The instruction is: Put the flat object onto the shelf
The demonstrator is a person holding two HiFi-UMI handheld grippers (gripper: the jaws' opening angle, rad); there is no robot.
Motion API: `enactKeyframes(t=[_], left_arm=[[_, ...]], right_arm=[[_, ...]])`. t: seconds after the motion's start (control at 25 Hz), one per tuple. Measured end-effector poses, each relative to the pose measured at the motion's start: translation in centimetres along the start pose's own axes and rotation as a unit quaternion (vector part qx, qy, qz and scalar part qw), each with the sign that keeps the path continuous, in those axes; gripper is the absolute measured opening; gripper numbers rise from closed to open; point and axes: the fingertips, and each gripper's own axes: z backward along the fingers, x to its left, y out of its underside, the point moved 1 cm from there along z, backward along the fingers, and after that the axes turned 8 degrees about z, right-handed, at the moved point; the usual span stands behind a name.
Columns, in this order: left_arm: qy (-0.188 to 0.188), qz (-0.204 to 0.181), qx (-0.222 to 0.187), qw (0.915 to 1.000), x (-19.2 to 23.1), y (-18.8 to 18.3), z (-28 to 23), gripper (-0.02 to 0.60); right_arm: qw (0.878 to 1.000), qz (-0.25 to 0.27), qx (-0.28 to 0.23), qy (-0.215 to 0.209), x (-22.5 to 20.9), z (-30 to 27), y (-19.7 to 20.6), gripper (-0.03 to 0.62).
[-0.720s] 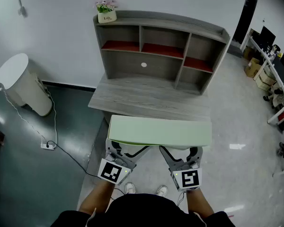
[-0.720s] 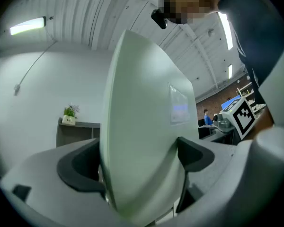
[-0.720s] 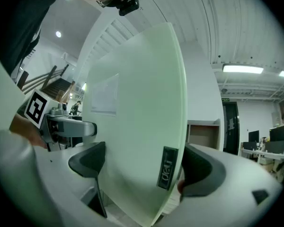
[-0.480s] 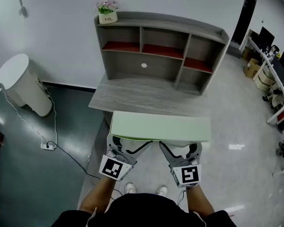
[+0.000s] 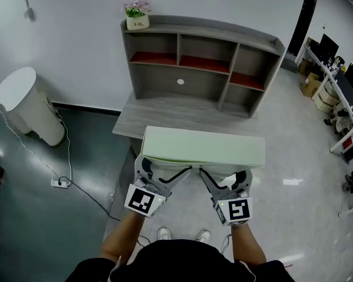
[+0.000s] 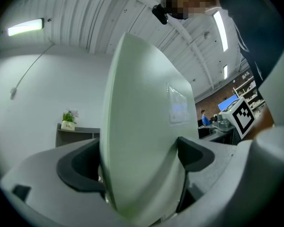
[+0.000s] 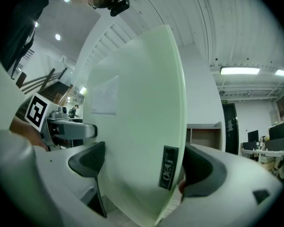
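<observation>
A flat pale-green board (image 5: 203, 147) hangs level in the air in front of the grey desk (image 5: 182, 119), its far edge over the desk's front edge. My left gripper (image 5: 159, 172) is shut on its near left part and my right gripper (image 5: 223, 178) on its near right part. In the left gripper view the board (image 6: 142, 126) fills the gap between the left gripper's (image 6: 139, 169) dark pads. The right gripper view shows the board (image 7: 132, 126), with a small dark label on its edge, clamped in the right gripper (image 7: 142, 174). The grey shelf unit (image 5: 203, 63) with red-lined compartments stands on the desk's back.
A small potted plant (image 5: 137, 15) stands on the shelf unit's top left corner. A white bin (image 5: 23, 104) and a power strip with cable (image 5: 62, 182) are on the floor at the left. Office desks and boxes (image 5: 335, 87) line the far right.
Both grippers have carried the board a little forward, toward the desk and shelf; its far edge now reaches over the desk front. The grip is unchanged.
</observation>
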Motion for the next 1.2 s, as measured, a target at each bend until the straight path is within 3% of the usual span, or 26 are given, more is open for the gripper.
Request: enactKeyframes(t=[0.48,0.76,1.2], left_arm=[[0.041,-0.026,-0.024,0.9985,3.9,-1.9,0.9,0.495],[0.055,-0.016,-0.015,0.9982,5.0,-2.3,-0.1,0.495],[0.056,-0.019,-0.02,0.9981,6.2,-1.9,-4.5,0.495]], right_arm=[[1.0,0.004,0.006,0.022,2.8,-2.8,-1.5,0.495],[0.999,-0.009,0.017,0.036,2.7,-3.8,-1.5,0.495],[0.999,0.0,0.009,0.037,-0.6,-6.7,-0.3,0.495]])
